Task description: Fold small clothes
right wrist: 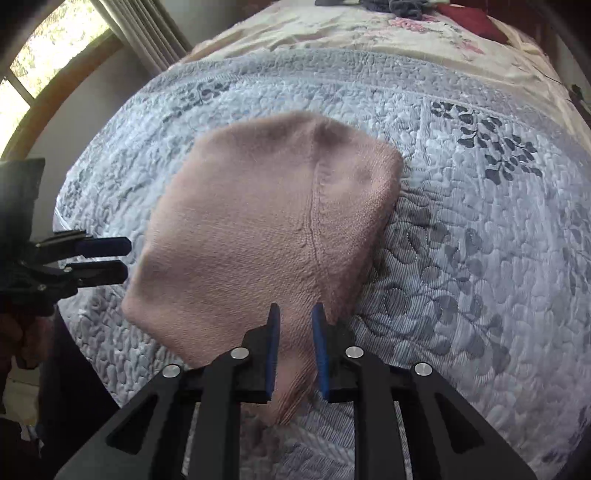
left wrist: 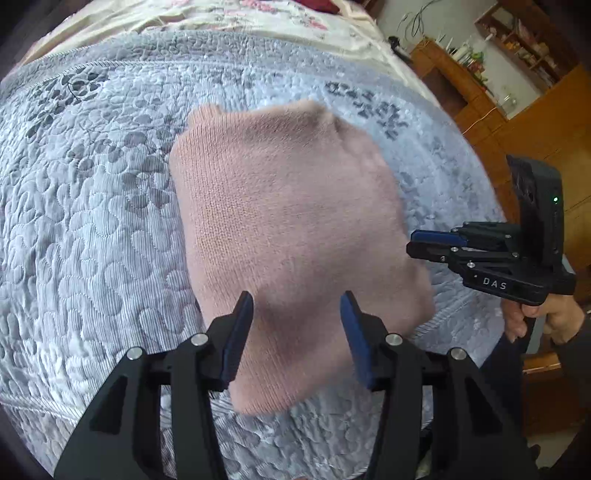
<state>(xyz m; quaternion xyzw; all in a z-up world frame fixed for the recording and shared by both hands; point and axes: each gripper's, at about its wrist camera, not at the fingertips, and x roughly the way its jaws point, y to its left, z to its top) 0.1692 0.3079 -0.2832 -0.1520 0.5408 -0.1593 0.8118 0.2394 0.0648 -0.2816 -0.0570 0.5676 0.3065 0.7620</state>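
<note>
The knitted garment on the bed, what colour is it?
Dusty pink knitted garment, plain; clearest in the right wrist view.

Left wrist view: rides behind left gripper (left wrist: 297, 314), looks forward and down along its fingers, close above bed; quilt (left wrist: 92, 221) fills most of frame, shelves (left wrist: 517, 55) in far upper right corner. Right wrist view: rides behind right gripper (right wrist: 295, 325), same forward-down aim, close above bed, window (right wrist: 44, 62) at upper left. Both share pink knit (left wrist: 288, 221) (right wrist: 258, 229) on quilt (right wrist: 461, 240) and floral sheet (left wrist: 258, 18) (right wrist: 369, 29) beyond. Each sees other gripper at frame side: right (left wrist: 424, 243), left (right wrist: 123, 258).
</note>
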